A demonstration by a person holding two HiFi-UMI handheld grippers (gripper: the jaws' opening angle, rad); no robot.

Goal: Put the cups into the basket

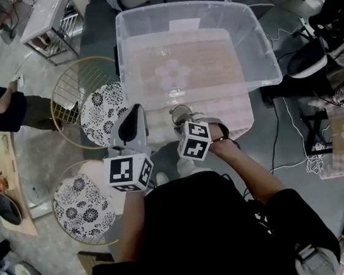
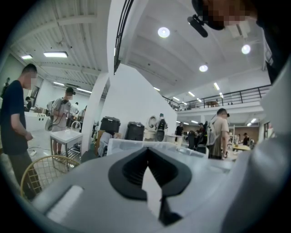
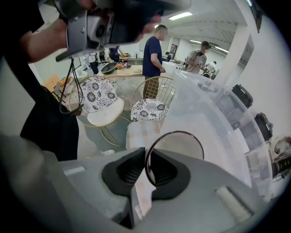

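Just short of the clear plastic basket (image 1: 259, 39), the R gripper (image 3: 146, 166) pinches the cup (image 3: 178, 148) by its rim wall, prob. to keep the body free for lowering in. The cup is transparent w/ a thin dark rim and isn't in the basket yet. The L gripper (image 2: 146, 152) has its jaws pressed together on nothing and sits idle beside it.
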